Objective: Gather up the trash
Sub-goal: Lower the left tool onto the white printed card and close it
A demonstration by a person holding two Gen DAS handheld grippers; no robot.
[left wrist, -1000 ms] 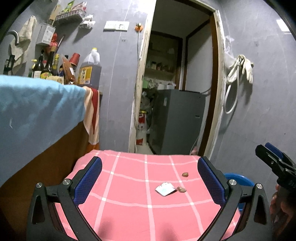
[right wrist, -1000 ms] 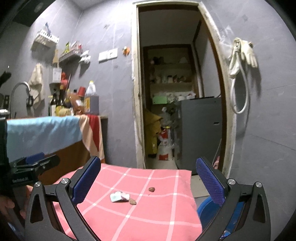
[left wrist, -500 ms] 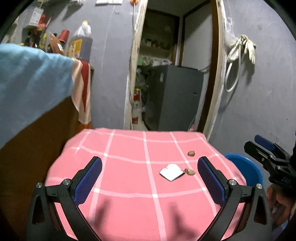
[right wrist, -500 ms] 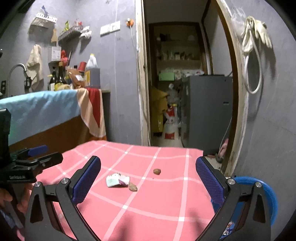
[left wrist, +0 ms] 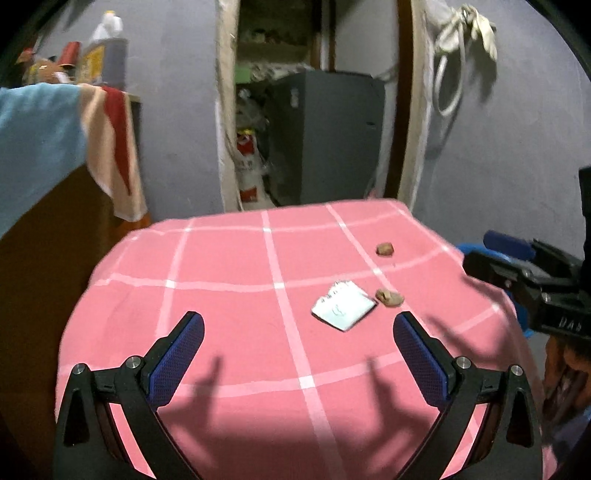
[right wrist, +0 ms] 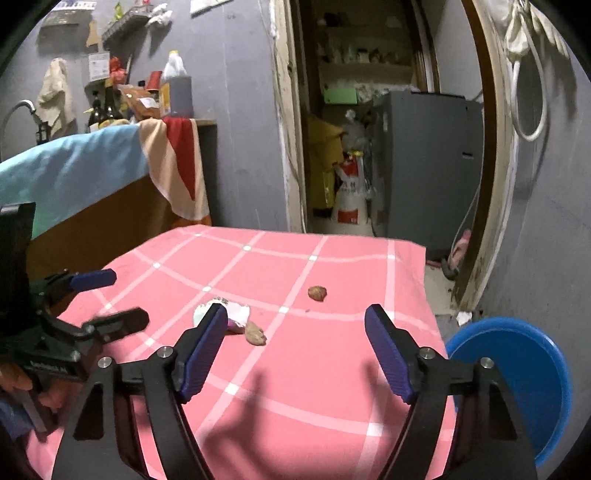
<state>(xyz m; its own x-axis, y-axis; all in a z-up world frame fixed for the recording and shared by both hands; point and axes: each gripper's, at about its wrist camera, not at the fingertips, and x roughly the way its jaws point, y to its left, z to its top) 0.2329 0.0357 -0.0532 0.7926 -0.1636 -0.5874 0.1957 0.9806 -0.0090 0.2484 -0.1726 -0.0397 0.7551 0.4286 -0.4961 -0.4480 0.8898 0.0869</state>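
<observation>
At centre-right of the left view, a flat paper wrapper [left wrist: 342,305] lay on the pink-checked surface [left wrist: 221,258] touching a brown scrap [left wrist: 388,297]; both left tongs [left wrist: 295,347] and right tongs [right wrist: 295,332] gaped empty; thin paper could slide or the cloth bunch under a pinch.

A grey cabinet [right wrist: 428,162] is seen through the doorway [right wrist: 369,110]; rubber gloves [left wrist: 469,22] are hung right of it.

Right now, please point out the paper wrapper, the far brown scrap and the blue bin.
paper wrapper [left wrist: 343,309], left wrist view, flat middle.
far brown scrap [right wrist: 317,293], right wrist view, its top.
blue bin [right wrist: 517,354], right wrist view, inner wall.
</observation>
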